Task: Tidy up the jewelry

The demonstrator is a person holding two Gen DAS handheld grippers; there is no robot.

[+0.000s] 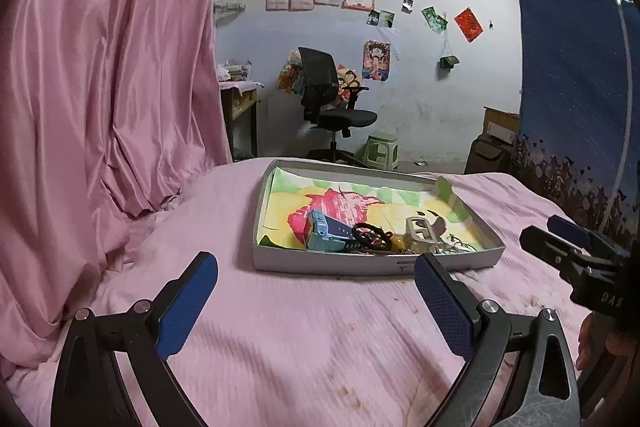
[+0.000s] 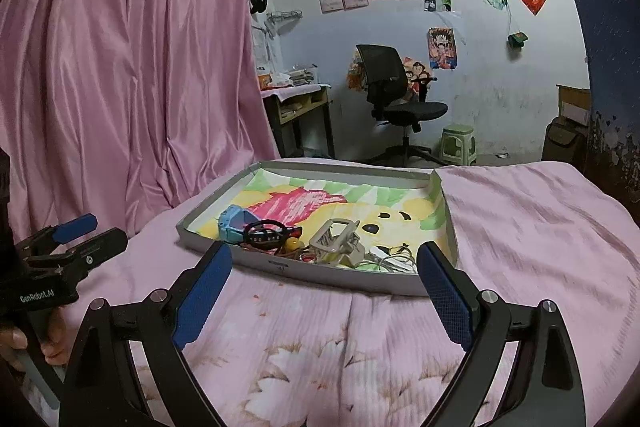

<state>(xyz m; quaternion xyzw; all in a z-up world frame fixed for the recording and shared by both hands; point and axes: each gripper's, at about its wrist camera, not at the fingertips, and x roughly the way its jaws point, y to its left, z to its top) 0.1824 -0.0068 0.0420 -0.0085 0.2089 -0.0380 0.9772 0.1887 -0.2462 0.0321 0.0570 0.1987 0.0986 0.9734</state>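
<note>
left gripper spread, right gripper spread, facing tray

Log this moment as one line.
left tool: open, empty | right tool: open, empty | tray: on bed, near side | items: watch, clip, piled at tray's near edge | stage: pre-grasp

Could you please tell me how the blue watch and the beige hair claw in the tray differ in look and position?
The blue watch is light blue and blocky with a strap, while the hair claw is beige, with an open frame and teeth. The watch lies at the left end of the pile; the hair claw sits to its right, beyond the black hair tie. Both rest inside the grey tray, untouched by either open gripper.
</note>
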